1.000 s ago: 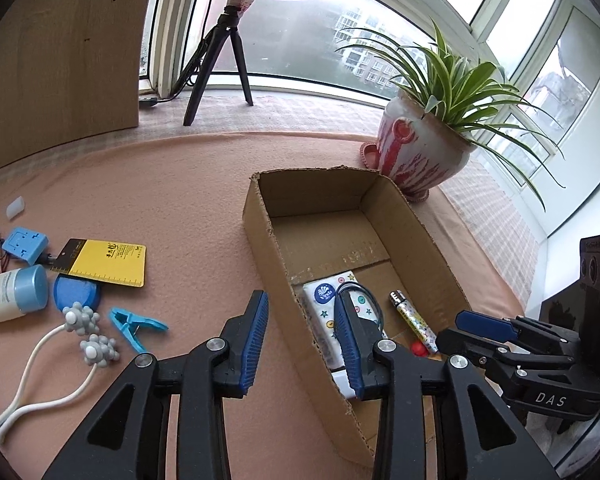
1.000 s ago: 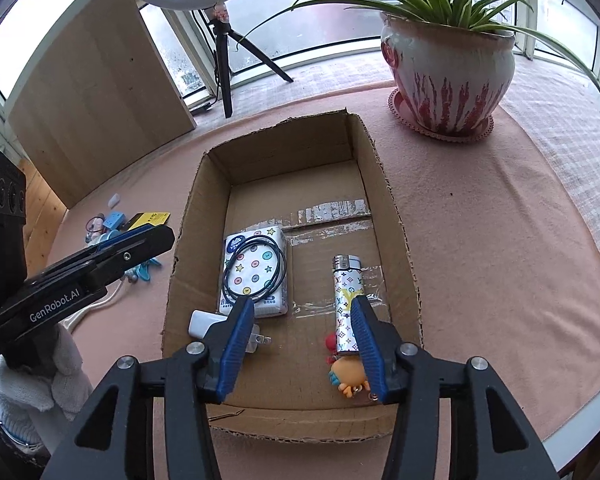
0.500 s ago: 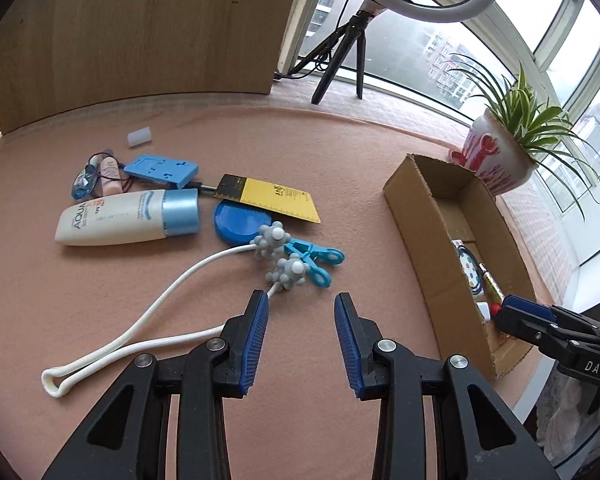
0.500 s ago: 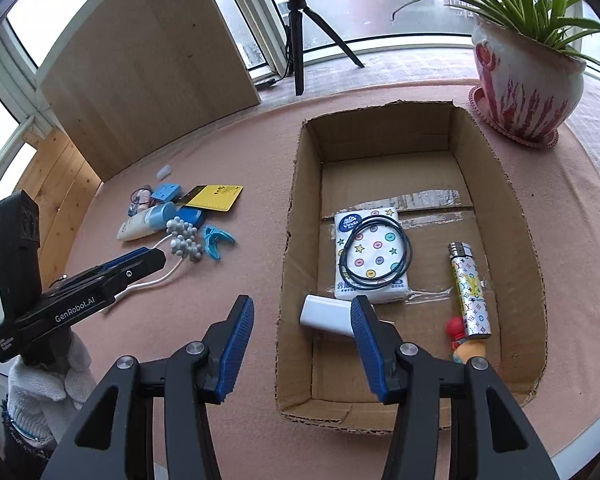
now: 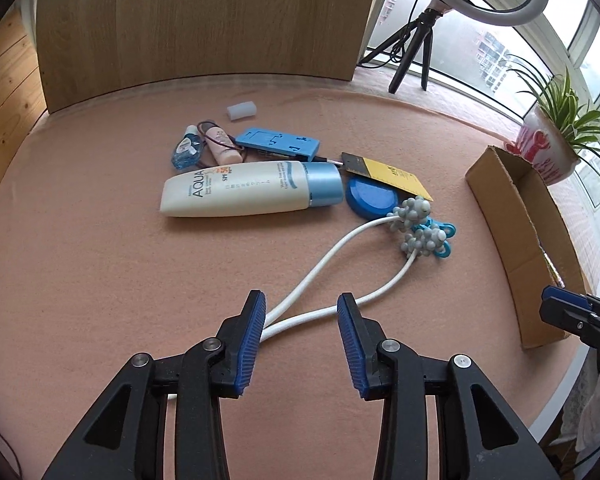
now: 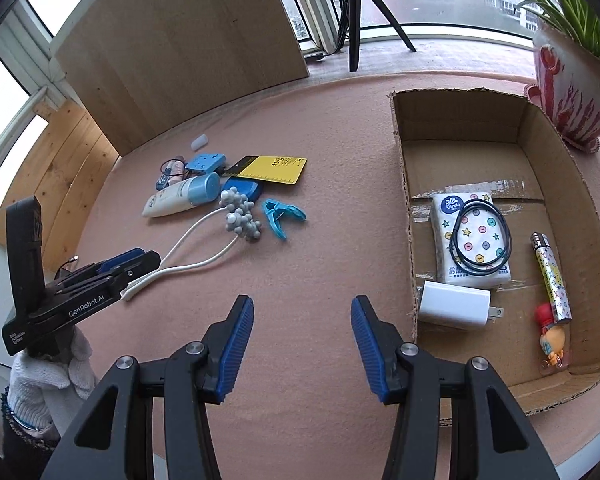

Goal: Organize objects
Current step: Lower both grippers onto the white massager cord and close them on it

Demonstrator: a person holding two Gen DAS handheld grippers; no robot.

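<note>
Pink felt covers a round table [image 5: 100,280] beside curved windows, with a wooden panel standing behind it. Near the table's middle lies a loose cluster: a cream sunscreen tube with a pale blue cap [image 5: 248,194], a yellow card [image 5: 396,176], a flat blue round lid [image 5: 370,200], a turquoise plastic clip [image 6: 282,216], a blue rectangular plastic piece [image 5: 278,144] and two small bottles. A white looped cord massager with two grey knobbly balls [image 5: 328,268] trails from that cluster toward the camera.

To the right stands an open brown cardboard box [image 6: 404,152], already holding a patterned tissue pack with a black cable ring on it [image 6: 472,240], a white charger plug [image 6: 454,306], a patterned lighter and a small figure keychain.

The left gripper [image 5: 302,340] hangs over the near end of the white cord, its blue-padded jaws opening, with the cord passing between them but not pressed. The right gripper [image 6: 302,350] hovers over bare felt beside the box, jaws apart and empty.

Judging by this, the step in hand is picking up the massager. Next, the left jaws likely need to lower around both cord strands and close before carrying it to the box
</note>
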